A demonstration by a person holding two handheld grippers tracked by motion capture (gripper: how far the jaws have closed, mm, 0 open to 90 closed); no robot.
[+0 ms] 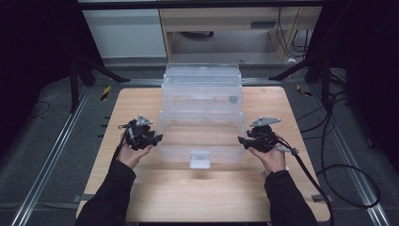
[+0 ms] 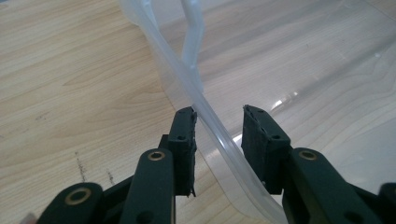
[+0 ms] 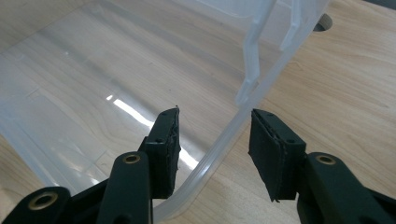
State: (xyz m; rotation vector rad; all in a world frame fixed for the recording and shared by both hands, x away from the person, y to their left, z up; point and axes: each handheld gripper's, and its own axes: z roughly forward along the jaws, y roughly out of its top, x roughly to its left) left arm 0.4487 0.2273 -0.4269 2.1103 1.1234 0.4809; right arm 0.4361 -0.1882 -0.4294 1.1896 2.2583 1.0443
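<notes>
Both grippers, left gripper and right gripper, straddle the clear storage bin's rim with jaws open, so an uneven squeeze could slip off the slick plastic or tilt the bin.

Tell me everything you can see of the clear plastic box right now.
The clear plastic box looks like translucent, glossy plastic, open, with its lid raised at the far side and a latch tab at the front centre. It sits mid-table on the wooden table, nothing visible inside. The left gripper and right gripper each straddle a side rim with jaws open; the left one's outer pad seems to touch the rim.
</notes>
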